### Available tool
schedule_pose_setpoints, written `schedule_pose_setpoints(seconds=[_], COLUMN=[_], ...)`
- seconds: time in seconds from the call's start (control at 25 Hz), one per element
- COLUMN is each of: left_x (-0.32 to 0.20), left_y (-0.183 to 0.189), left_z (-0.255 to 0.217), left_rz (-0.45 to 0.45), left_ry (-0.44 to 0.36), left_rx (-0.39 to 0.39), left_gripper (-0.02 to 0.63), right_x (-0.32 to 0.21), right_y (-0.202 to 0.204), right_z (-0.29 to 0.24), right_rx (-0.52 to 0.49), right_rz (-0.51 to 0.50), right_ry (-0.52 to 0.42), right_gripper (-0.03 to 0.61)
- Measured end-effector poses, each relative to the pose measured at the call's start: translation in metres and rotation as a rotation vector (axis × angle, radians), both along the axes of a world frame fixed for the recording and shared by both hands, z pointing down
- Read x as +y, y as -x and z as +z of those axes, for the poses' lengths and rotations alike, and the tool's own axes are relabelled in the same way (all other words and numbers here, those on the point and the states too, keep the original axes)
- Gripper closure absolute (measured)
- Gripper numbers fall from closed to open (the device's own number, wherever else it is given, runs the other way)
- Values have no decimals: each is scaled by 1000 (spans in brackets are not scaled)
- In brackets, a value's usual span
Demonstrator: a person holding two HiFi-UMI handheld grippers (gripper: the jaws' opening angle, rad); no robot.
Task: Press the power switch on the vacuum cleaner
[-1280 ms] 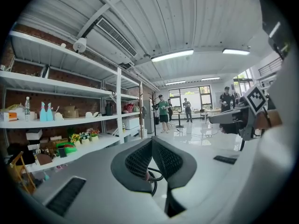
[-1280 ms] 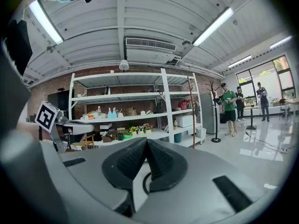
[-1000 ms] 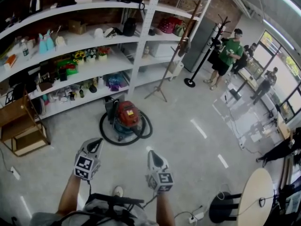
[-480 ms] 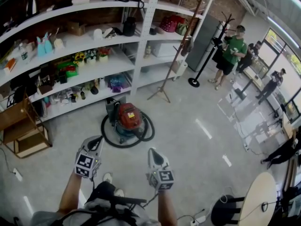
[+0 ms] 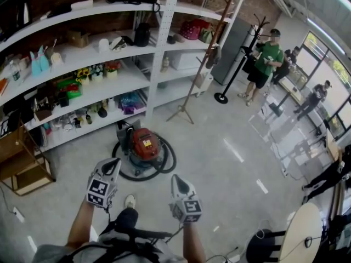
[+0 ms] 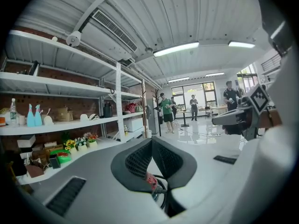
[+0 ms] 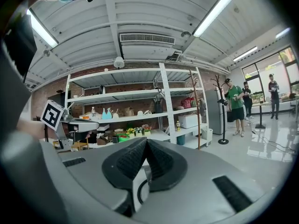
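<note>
Over the last second the person has walked forward: the vacuum cleaner (image 5: pixel 143 146), a red canister ringed by its black hose (image 5: pixel 166 163), now sits lower in the head view, at centre-left, nearer the two tools, and a shoe (image 5: pixel 130 201) shows mid-step beneath them. The left gripper (image 5: pixel 113 164) and right gripper (image 5: pixel 176 179) are both clenched tip to tip on nothing, well short of the canister. The approach is under way; the switch is too small to pick out, so pressing looks some way off.
</note>
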State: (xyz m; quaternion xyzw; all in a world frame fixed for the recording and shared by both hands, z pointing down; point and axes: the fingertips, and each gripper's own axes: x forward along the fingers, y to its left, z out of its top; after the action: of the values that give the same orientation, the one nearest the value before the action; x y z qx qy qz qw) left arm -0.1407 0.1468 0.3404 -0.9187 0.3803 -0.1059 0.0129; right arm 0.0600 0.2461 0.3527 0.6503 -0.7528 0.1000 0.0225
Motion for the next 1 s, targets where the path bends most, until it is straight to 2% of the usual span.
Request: schedule_pose_setpoints(seconds=[0.32, 0.76, 0.92, 1.0], left_x=[-79, -180, -205, -217], left_y=[-20, -22, -24, -26], left_z=[0, 13, 21, 24], left_rz=[31, 32, 42, 50], left_ry=[23, 70, 30, 23], left_rx=[-9, -5, -70, -79], left_gripper=[604, 604, 605, 604], right_x=[-76, -176, -205, -218], right_y=[-14, -11, -10, -11], right_z=[-1, 4, 3, 3], right_rx=[-8, -10, 10, 20], right_rz=[20, 9, 3, -3], right_ry=[25, 59, 62, 66], right_gripper=[574, 574, 574, 574])
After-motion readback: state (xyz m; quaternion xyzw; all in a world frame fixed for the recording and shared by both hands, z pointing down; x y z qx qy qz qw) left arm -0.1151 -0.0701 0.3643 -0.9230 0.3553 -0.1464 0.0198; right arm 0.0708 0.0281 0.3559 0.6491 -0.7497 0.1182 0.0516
